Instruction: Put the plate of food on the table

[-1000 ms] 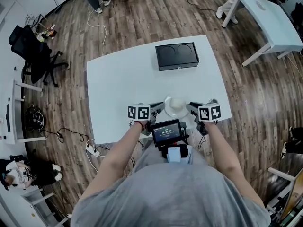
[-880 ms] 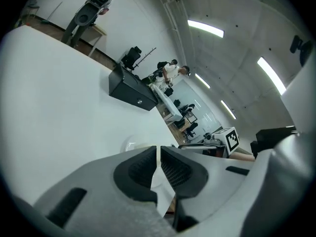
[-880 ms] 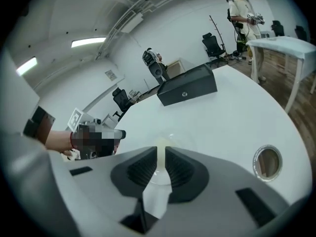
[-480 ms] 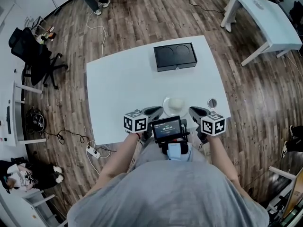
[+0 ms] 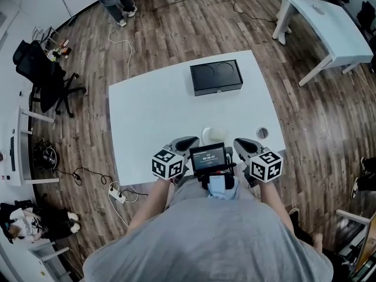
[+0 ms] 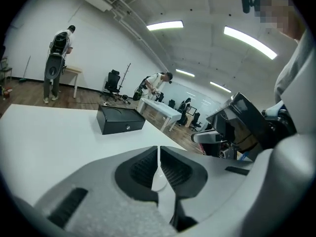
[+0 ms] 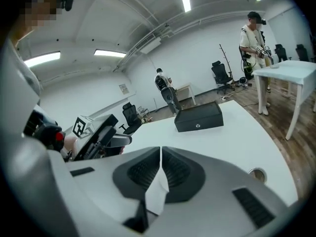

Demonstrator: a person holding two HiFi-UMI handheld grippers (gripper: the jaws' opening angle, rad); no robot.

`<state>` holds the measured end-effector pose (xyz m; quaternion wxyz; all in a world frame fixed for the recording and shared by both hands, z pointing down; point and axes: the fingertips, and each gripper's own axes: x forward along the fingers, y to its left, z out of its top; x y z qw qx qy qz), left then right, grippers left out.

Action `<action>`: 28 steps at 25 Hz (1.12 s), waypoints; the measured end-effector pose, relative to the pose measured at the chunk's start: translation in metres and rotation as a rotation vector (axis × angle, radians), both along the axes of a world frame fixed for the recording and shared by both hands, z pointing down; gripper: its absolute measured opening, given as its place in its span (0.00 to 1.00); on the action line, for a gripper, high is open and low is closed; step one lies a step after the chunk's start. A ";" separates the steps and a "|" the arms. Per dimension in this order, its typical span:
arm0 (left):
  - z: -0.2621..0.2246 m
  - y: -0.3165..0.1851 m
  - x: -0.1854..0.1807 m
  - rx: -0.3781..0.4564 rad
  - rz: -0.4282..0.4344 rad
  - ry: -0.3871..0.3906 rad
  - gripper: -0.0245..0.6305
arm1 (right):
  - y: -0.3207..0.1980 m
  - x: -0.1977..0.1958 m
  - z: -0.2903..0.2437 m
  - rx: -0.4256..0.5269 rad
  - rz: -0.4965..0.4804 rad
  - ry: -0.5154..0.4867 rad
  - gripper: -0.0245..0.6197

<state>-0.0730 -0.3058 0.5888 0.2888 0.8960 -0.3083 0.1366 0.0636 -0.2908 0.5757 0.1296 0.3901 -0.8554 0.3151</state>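
Observation:
The white plate (image 5: 212, 136) rests on the white table (image 5: 147, 116) near its front edge, partly hidden behind the chest-mounted screen (image 5: 207, 159). My left gripper (image 5: 188, 142) hovers just left of the plate and apart from it. In the left gripper view its jaws (image 6: 158, 154) are shut with nothing held. My right gripper (image 5: 241, 145) is to the plate's right, also apart from it. Its jaws (image 7: 161, 157) are closed and hold nothing. What lies on the plate is too small to tell.
A black flat box (image 5: 216, 77) (image 6: 121, 118) (image 7: 199, 116) sits at the table's far side. A round cable hole (image 5: 262, 133) (image 7: 256, 174) is near the front right corner. Office chairs (image 5: 41, 69), another white table (image 5: 329, 22) and people stand around on the wood floor.
Both grippers have drawn back from the plate's sides toward my body. The plate stays on the table near the front edge.

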 end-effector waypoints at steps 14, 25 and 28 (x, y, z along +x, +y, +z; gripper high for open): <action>-0.005 -0.003 0.002 0.023 0.027 -0.035 0.08 | -0.002 0.002 -0.011 0.016 -0.037 0.012 0.08; -0.016 -0.007 -0.001 0.035 0.006 -0.021 0.08 | -0.007 0.004 -0.022 0.046 -0.046 0.029 0.08; -0.015 -0.004 0.001 0.032 0.010 -0.022 0.08 | -0.005 0.005 -0.022 0.046 -0.050 0.028 0.08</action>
